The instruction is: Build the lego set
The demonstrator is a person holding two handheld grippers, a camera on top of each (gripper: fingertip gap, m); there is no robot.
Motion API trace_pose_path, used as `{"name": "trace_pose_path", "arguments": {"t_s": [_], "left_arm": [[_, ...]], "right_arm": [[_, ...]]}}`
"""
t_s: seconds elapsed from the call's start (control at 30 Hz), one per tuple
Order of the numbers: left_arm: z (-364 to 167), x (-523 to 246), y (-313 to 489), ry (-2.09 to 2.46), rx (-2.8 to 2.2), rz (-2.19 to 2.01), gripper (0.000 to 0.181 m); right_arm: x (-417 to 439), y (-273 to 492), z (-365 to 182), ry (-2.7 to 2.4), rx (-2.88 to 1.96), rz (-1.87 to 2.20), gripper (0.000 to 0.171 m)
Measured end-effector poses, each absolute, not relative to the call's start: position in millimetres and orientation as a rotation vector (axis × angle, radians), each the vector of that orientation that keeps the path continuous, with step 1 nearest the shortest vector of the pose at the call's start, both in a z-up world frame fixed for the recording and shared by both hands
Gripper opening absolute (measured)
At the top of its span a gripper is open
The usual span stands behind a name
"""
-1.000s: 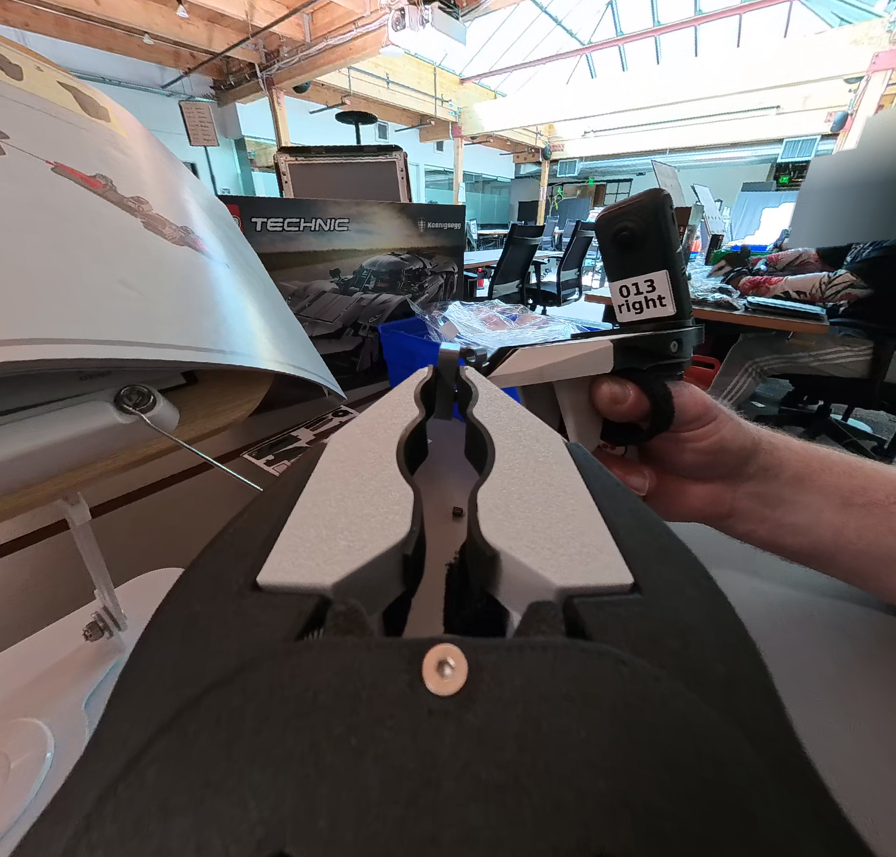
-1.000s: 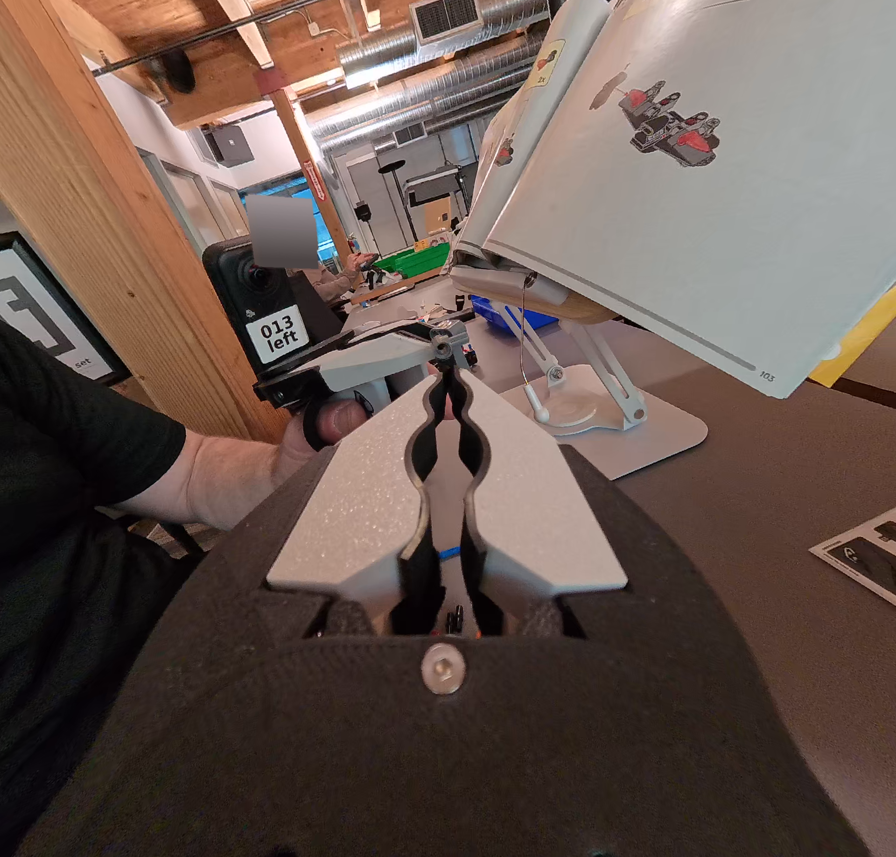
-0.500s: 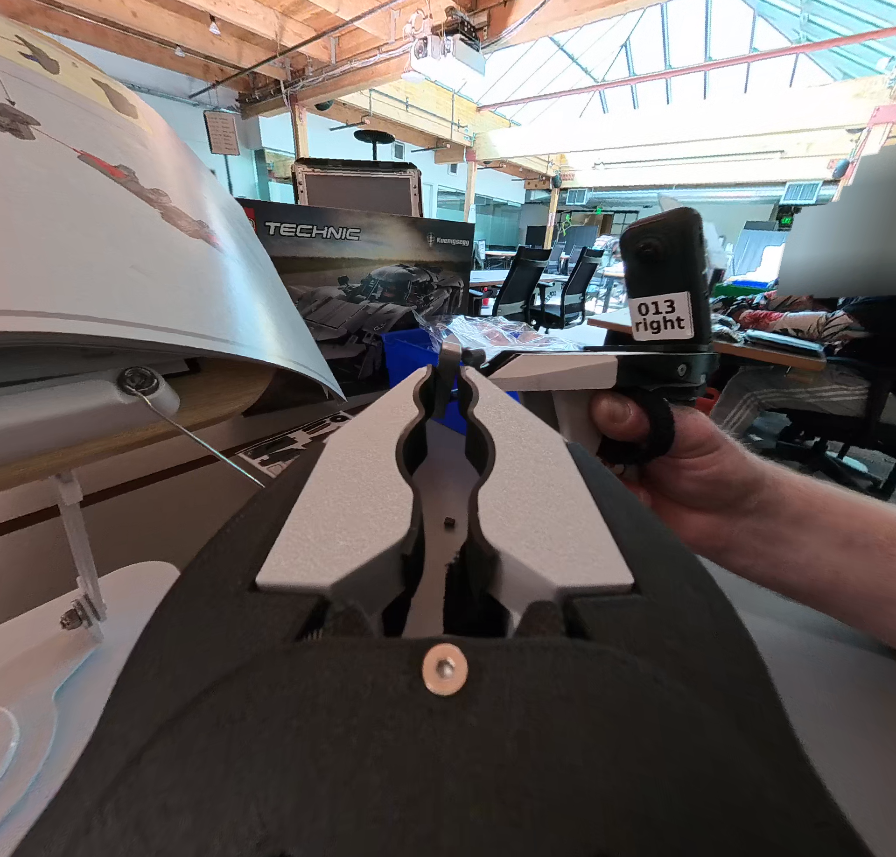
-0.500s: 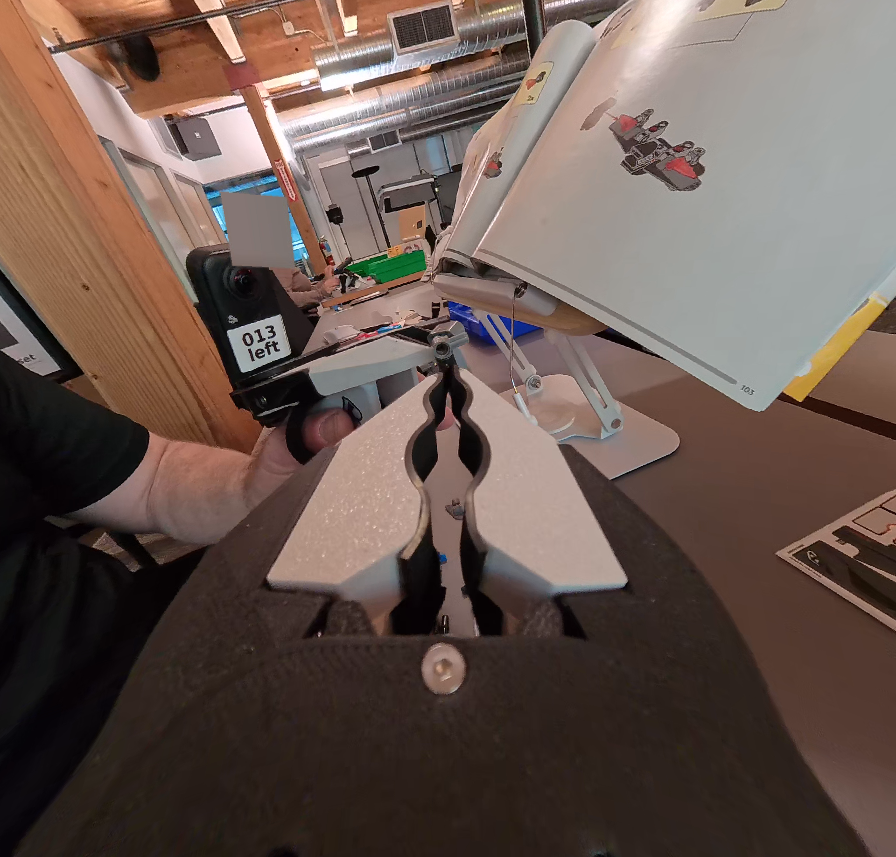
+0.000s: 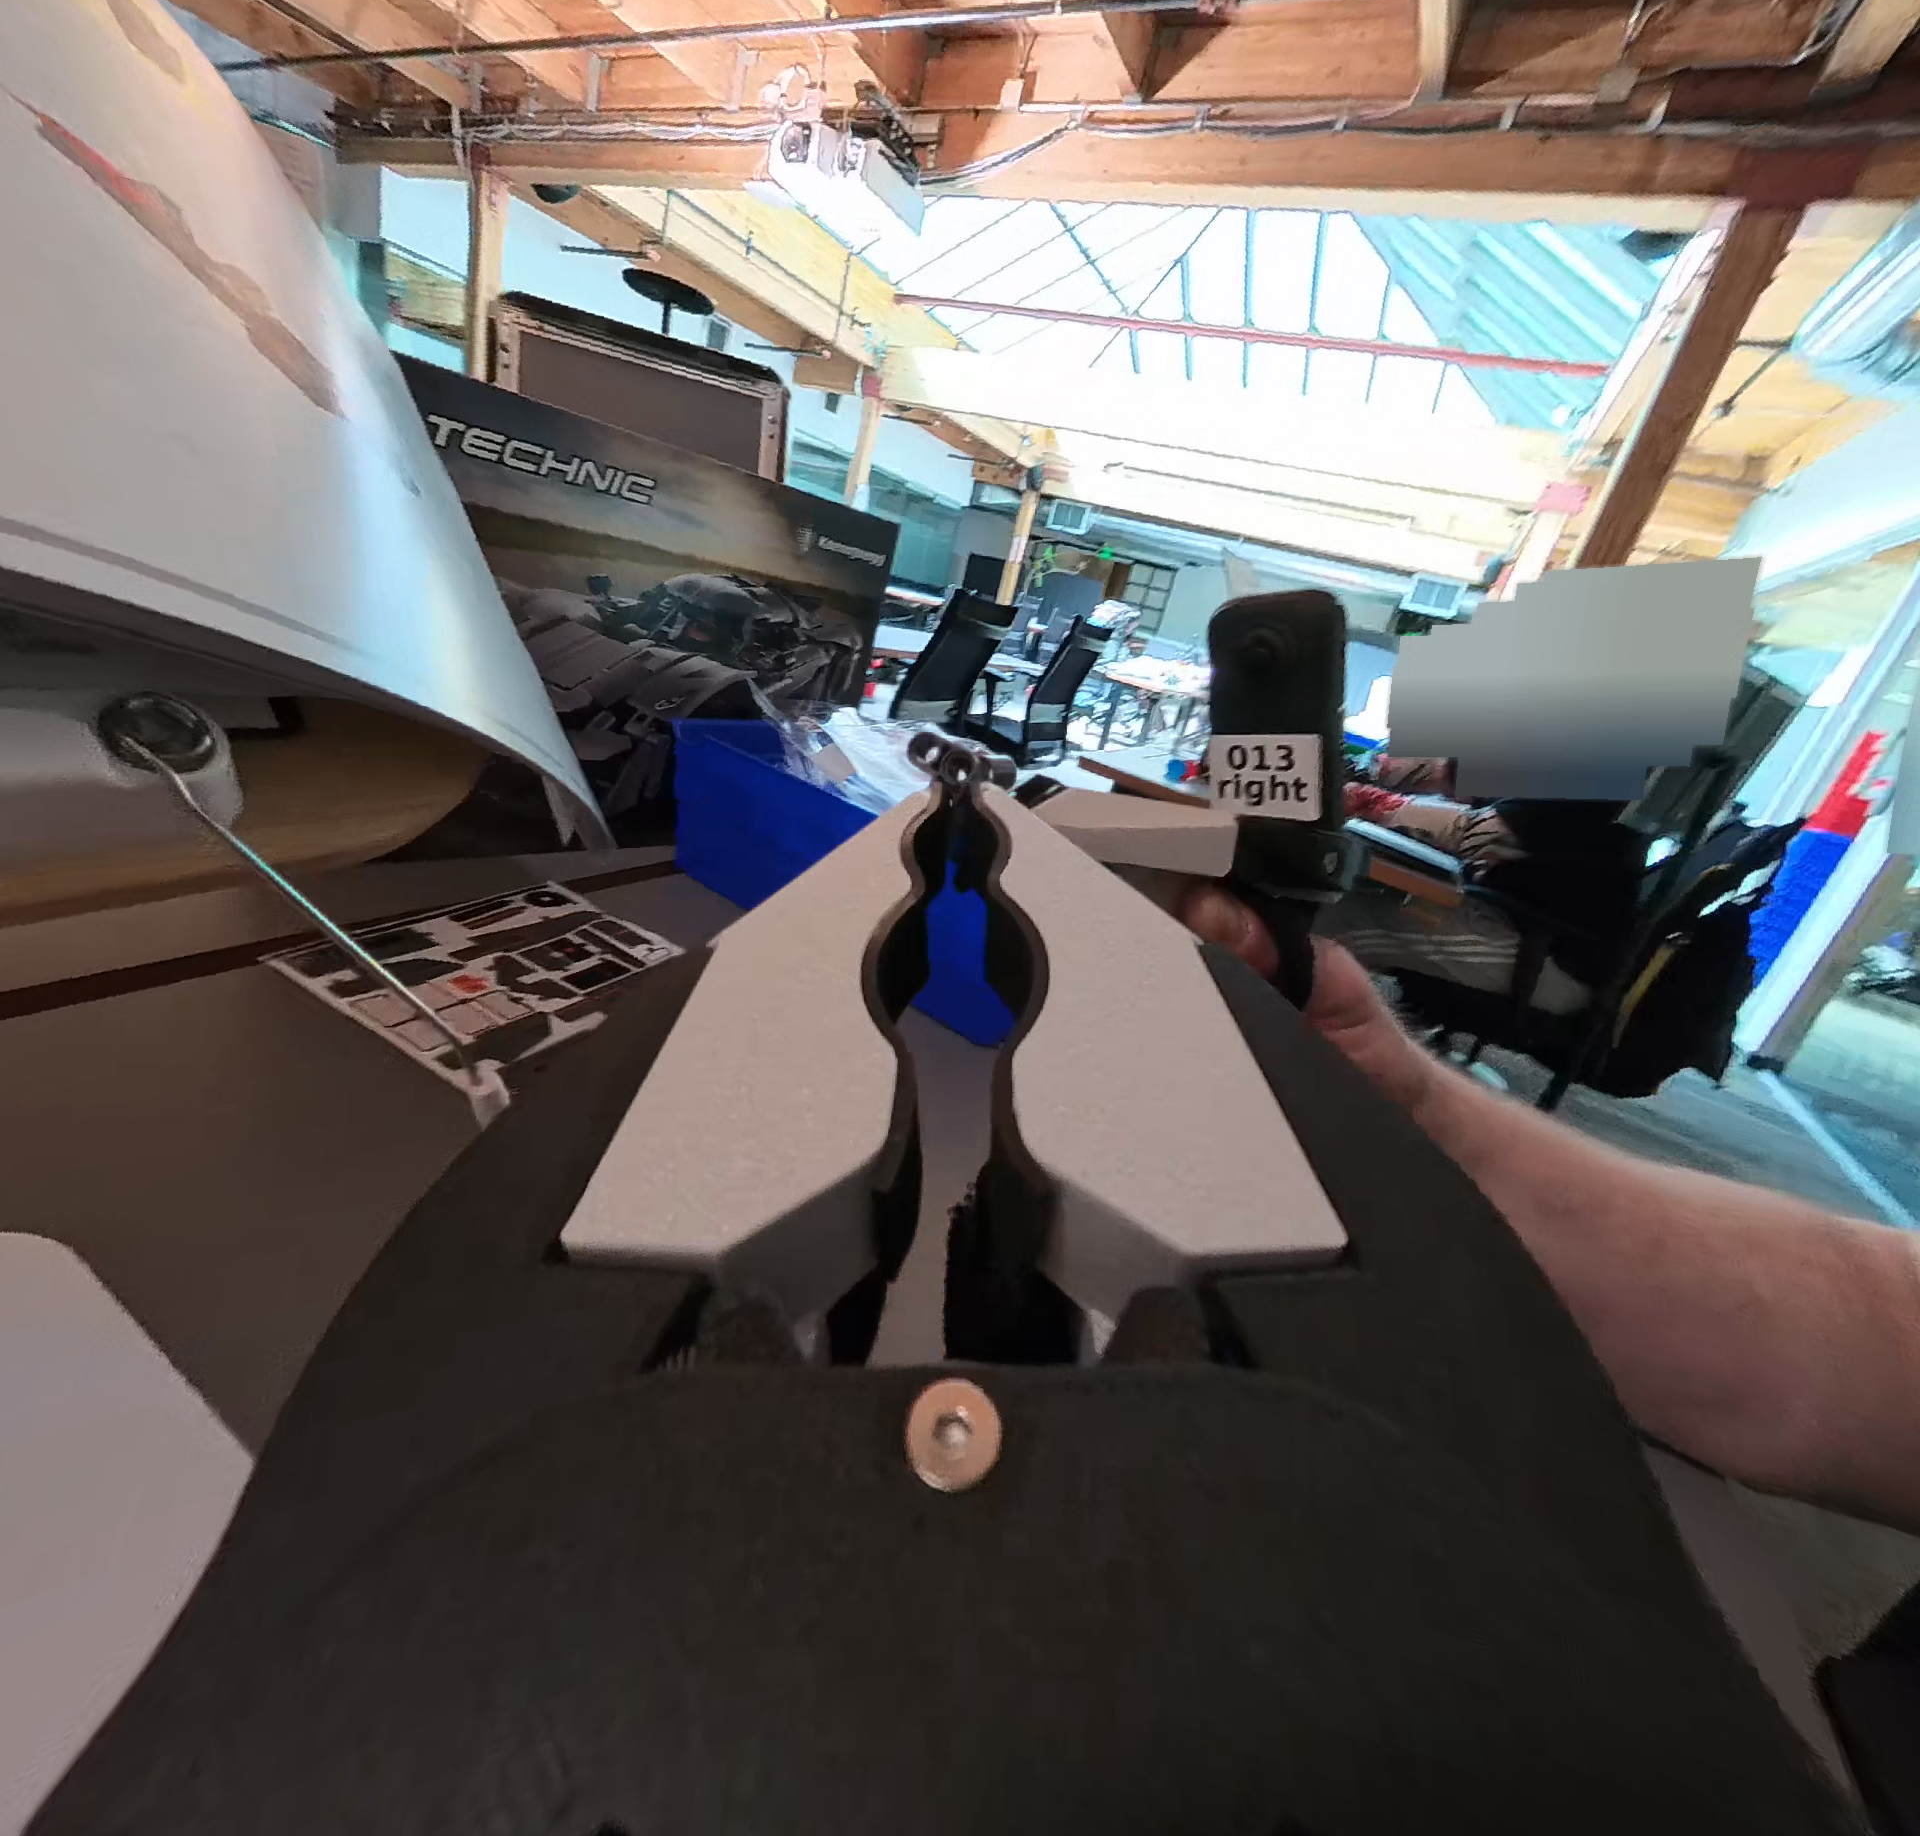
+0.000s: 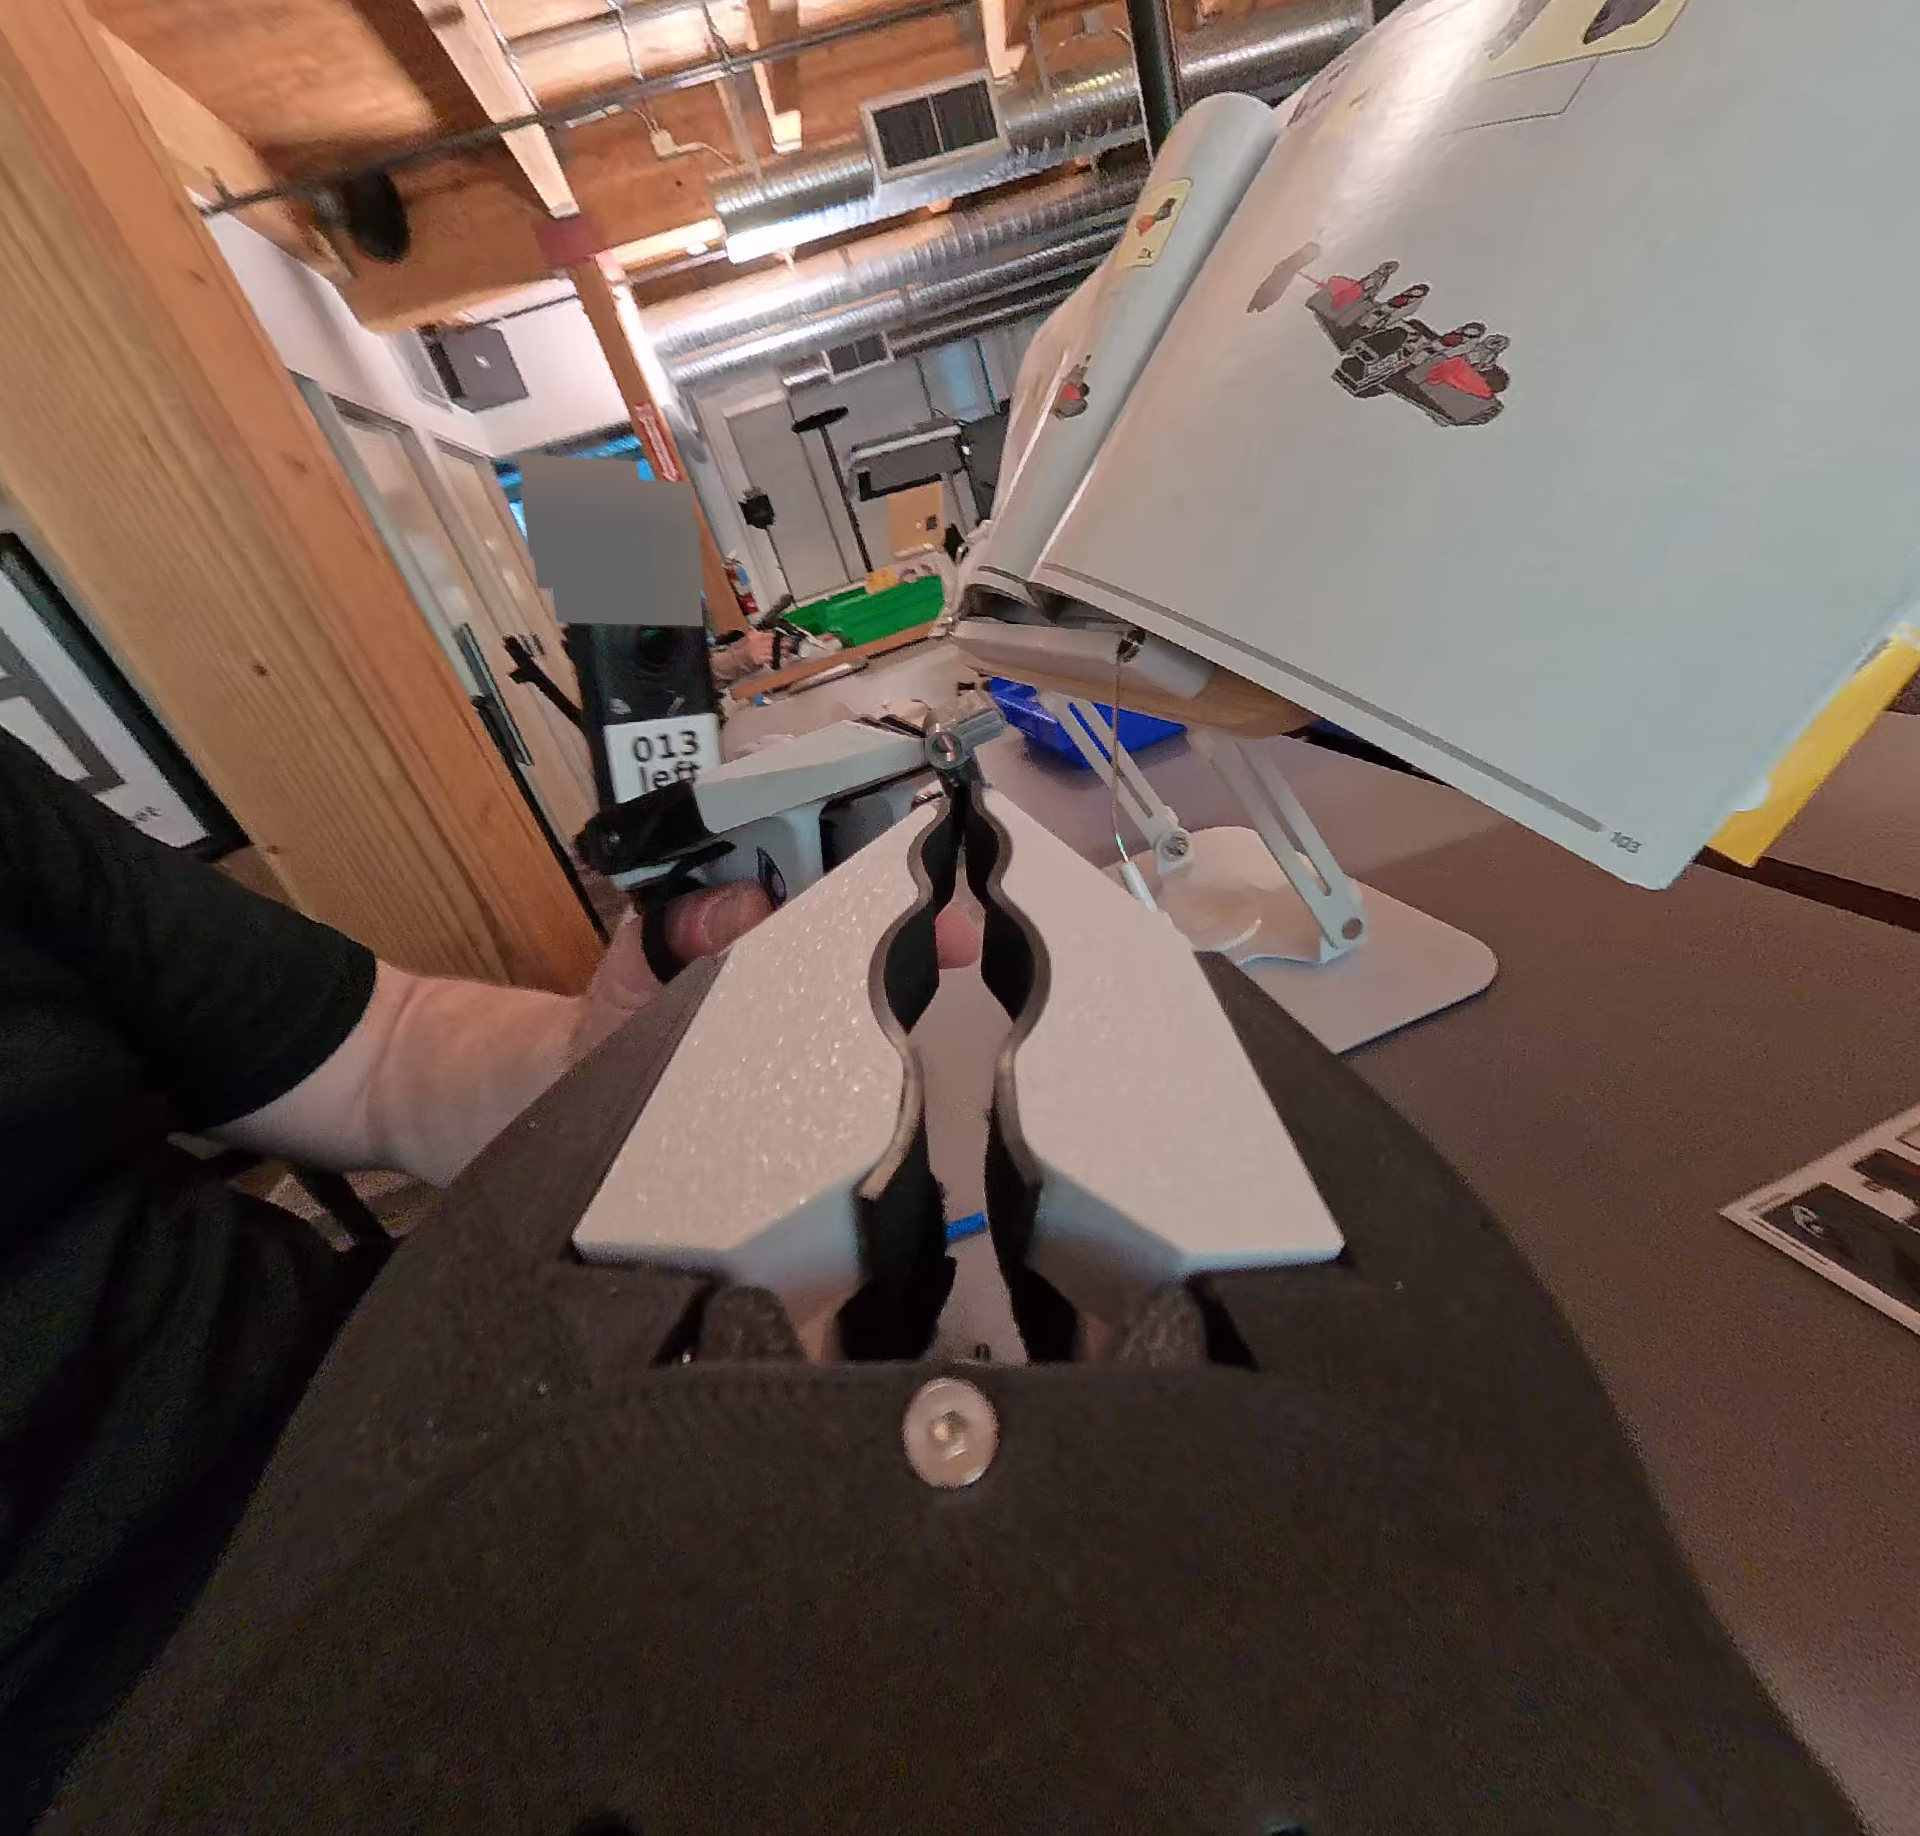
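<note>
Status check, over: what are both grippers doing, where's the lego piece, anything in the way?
Left gripper and right gripper shut, tips meeting on small grey lego piece, held in the air. Instruction book on its stand close by, not touching.

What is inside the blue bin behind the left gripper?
In the blue bin, crumpled clear plastic bags stick out above the rim. The wall and the left gripper hide anything lying deeper.
</note>
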State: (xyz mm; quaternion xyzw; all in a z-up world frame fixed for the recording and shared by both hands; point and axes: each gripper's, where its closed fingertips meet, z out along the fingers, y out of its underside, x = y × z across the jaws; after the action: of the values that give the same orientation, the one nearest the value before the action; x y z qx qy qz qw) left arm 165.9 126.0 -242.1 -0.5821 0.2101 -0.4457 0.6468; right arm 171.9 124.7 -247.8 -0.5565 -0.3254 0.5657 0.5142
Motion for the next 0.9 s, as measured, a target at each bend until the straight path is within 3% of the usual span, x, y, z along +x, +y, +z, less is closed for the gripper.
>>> {"name": "trace_pose_path", "arguments": {"t_s": [0.33, 0.9], "left_arm": [[-225, 162, 114, 0.346, -1.215, -1.499, 0.000], [-224, 164, 115, 0.161, -1.186, -1.704, 0.000]], "right_arm": [[172, 111, -233, -0.757, -1.224, 1.491, 0.000], [175, 108, -226, -0.729, -1.179, 1.507, 0.000]]}}
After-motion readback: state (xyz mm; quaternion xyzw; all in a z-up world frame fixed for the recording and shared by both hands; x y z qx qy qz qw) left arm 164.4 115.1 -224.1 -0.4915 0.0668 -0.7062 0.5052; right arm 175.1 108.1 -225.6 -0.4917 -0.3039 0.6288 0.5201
